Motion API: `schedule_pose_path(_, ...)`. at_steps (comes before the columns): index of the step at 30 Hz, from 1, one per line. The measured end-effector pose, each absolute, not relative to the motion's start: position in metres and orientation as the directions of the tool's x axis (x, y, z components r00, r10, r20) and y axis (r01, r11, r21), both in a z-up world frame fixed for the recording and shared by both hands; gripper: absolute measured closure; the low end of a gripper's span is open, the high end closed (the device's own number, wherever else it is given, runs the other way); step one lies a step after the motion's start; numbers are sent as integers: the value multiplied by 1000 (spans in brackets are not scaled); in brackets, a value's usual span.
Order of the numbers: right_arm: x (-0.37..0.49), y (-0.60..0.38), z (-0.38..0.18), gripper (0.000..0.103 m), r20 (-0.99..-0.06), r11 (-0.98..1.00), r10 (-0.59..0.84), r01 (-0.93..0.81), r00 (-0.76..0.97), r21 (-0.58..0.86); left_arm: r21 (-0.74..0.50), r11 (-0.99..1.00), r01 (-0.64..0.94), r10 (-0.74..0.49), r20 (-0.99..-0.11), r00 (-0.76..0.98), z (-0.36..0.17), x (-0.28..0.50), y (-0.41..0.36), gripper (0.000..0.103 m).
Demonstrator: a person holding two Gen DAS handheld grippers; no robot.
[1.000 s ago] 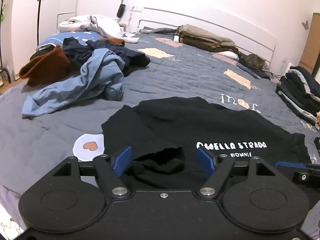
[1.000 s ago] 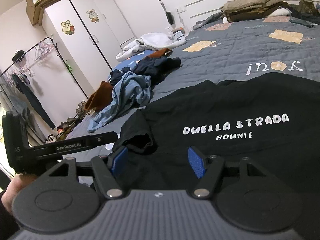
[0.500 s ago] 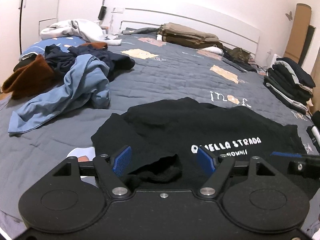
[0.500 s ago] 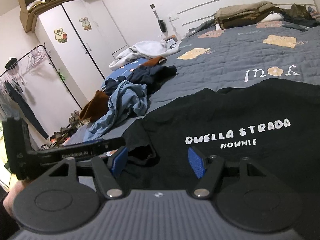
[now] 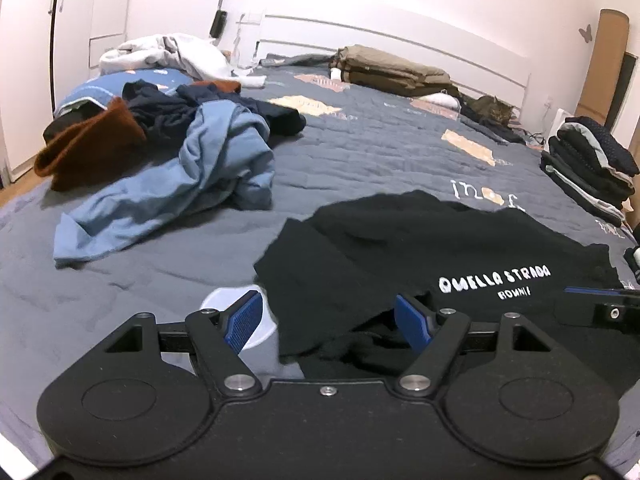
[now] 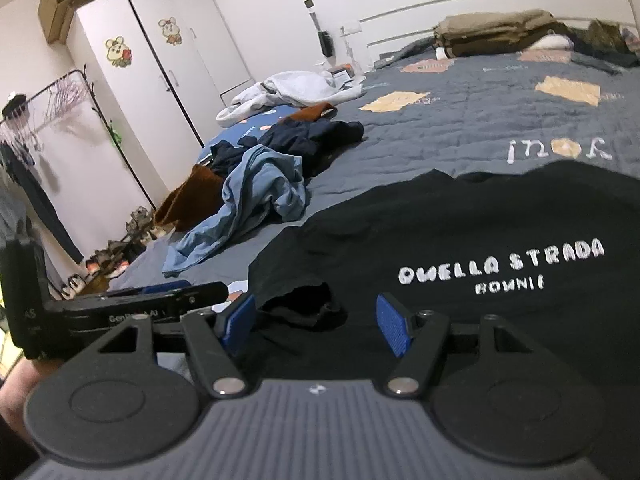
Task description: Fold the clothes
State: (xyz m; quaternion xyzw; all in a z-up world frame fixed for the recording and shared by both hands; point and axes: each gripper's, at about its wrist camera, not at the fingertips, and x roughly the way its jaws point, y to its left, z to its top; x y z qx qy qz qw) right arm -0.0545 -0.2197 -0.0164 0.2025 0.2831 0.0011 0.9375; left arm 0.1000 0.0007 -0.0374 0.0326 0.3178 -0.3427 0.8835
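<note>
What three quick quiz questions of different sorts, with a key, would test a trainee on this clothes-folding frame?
1. True or false: the left gripper is clamped on the black T-shirt.
2. Which garment lies crumpled nearest the T-shirt? A) light blue shirt B) a red towel C) a yellow scarf
3. Fill in: the right gripper has its jaws ____.

Key: 1 false; 2 A; 3 open.

Matt black cloth on the T-shirt (image 5: 420, 248), chalky white print across it. The bed (image 5: 360, 160) wears a quilted grey cover, stitched and soft. Left gripper (image 5: 328, 322): matt black plastic, ribbed blue pads (image 5: 243, 322), shiny metal screws. Right gripper (image 6: 316, 324): same build, ridged grey shell.
</note>
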Motion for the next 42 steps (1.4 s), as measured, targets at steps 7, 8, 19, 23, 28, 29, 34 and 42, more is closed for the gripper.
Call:
schedule_pose_path(7,-38,-202,-5,37,-550,946,80,110,831,304,-195,741,643,-620,-567,542,-32,110,12,31)
schedule_pose_path(8,-35,-199,-5,37,-551,952,79,102,830,289,-193,739,646,-621,-566,542,-31,111,13,31)
schedule_pose_path(19,2,-166,-21,36,-598,984,140,-46,789,170,-193,769,609,-590,-579,562,-38,134,39,27)
schedule_pose_path(23,14,-153,-29,29,-610,983,178,-107,772,152,-216,785,580,-584,-570,578,-37,139,51,26)
schedule_pose_path(28,27,-137,-36,20,-617,979,202,-169,761,113,-293,802,521,-584,-566,582,-39,149,64,25)
schedule_pose_path(29,30,-135,-36,19,-617,979,202,-180,761,98,-299,800,520,-588,-563,581,-39,151,64,25)
schedule_pose_path(34,42,-130,-39,16,-630,978,178,-208,756,26,-314,794,520,-597,-564,571,-41,154,63,25)
schedule_pose_path(42,61,-114,-53,16,-676,949,170,-303,717,-83,-344,800,493,-595,-567,570,-43,159,65,25)
